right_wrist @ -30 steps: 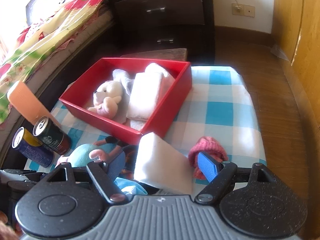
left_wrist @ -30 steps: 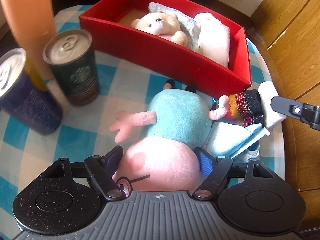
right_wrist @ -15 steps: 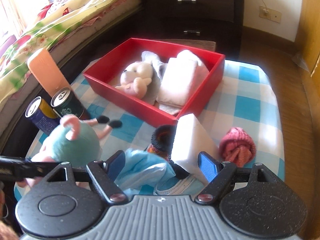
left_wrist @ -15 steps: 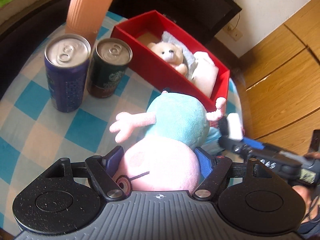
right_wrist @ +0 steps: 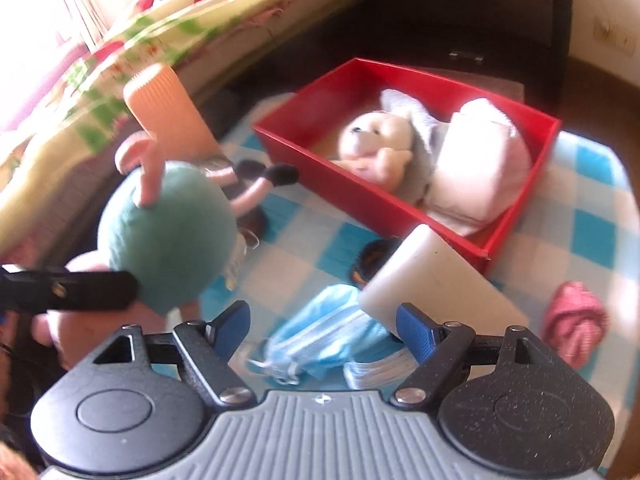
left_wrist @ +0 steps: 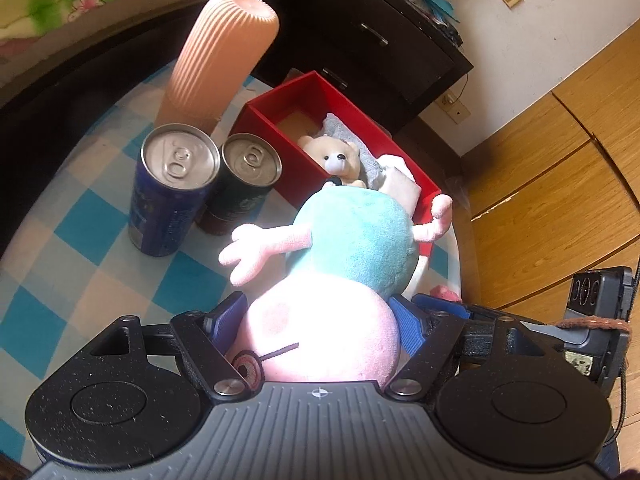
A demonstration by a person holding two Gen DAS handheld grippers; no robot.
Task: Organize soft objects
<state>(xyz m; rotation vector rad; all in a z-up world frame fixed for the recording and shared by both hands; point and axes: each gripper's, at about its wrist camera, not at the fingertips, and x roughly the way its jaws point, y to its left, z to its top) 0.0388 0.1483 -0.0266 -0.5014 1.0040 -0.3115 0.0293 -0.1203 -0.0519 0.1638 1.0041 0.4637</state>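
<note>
My left gripper (left_wrist: 320, 316) is shut on the pink head of a pig plush toy (left_wrist: 352, 236) with a teal body, held in the air above the checked cloth. The toy also shows at the left of the right wrist view (right_wrist: 168, 236). The red box (left_wrist: 288, 136) holds a small teddy bear (left_wrist: 336, 156), a grey cloth and a folded white towel (right_wrist: 480, 164). My right gripper (right_wrist: 324, 322) is open and empty above a blue face mask (right_wrist: 320, 332). A white foam block (right_wrist: 432, 280) and a pink knitted piece (right_wrist: 576, 320) lie near it.
Two drink cans (left_wrist: 176, 192) (left_wrist: 244, 180) and a tall ribbed peach cylinder (left_wrist: 220, 60) stand left of the box. A dark knitted item (right_wrist: 372, 256) lies by the foam block. A bed is at the left, dark drawers behind, wooden floor to the right.
My left gripper has lifted the pig plush off the cloth and risen higher. My right gripper has pulled back and up; the foam block is no longer between its fingers.
</note>
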